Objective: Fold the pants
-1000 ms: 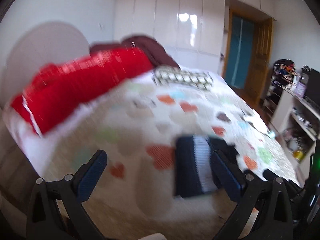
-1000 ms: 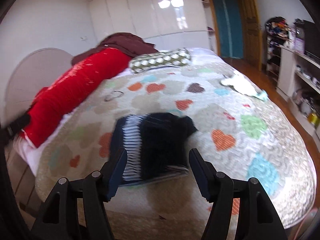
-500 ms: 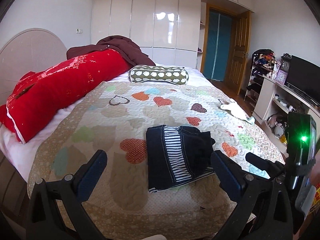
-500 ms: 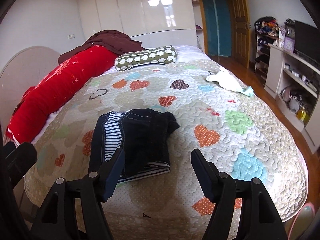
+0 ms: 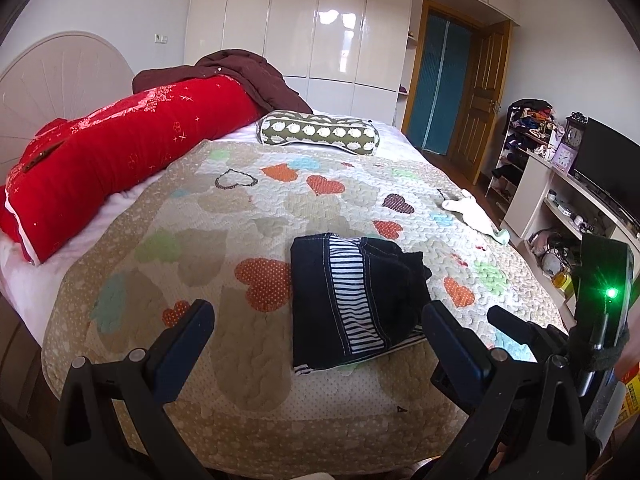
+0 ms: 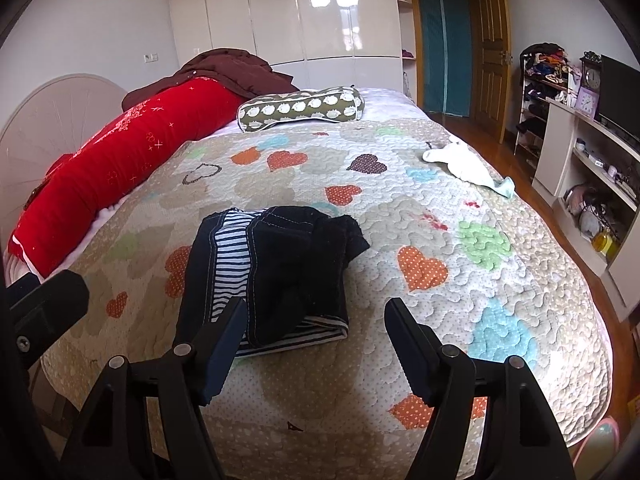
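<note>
We see the folded pants lying on the heart-patterned quilt, near its foot edge, with a striped lining showing. Our left gripper hangs spread wide and empty, the pants at its one o'clock. Our right gripper, jaws just widened and holding nothing, has the pants at eleven o'clock.

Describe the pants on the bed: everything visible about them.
The pants are dark navy, denim-looking with pale stitching, and a blue-and-white striped lining shows as a band and along the near edge. They lie folded into a compact, slightly rumpled bundle on the heart-patterned quilt, near the bed's foot. Nothing grips them; both hand-held grippers stand open, short of them.
</note>
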`<state>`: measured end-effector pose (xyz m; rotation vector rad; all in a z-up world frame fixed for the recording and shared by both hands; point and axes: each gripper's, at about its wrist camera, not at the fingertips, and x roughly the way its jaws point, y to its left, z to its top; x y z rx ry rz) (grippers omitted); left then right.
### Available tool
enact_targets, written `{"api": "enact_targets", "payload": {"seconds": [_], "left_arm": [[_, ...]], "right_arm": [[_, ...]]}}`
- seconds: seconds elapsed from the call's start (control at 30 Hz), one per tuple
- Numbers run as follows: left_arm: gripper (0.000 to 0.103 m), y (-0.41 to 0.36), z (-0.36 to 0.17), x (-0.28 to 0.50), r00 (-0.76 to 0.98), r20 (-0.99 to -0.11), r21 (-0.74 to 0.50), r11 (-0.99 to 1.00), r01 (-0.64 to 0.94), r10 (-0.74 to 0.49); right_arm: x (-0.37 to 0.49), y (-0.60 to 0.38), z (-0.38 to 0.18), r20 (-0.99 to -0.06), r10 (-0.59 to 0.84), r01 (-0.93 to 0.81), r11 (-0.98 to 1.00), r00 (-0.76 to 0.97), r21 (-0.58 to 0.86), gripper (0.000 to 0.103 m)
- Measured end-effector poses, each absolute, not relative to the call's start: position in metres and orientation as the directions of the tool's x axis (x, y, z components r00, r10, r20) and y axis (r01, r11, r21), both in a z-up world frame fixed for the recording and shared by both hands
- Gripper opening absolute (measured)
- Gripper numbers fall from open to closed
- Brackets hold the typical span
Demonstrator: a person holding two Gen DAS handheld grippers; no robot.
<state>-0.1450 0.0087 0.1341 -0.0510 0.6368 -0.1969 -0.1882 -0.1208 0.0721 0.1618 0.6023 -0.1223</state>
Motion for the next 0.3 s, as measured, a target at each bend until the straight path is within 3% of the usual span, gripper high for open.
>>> {"api": "enact_targets", "payload": {"seconds": [0.3], "left_arm": [[0.103, 0.0109, 0.1257, -0.1384, 0.76, -0.621, -0.122, 0.982, 0.146, -0.19]], "right_arm": [[-0.1855, -0.116, 0.0659, -0.593, -0.048, 0.138, 0.985, 0.804, 0.108, 0.078]]}}
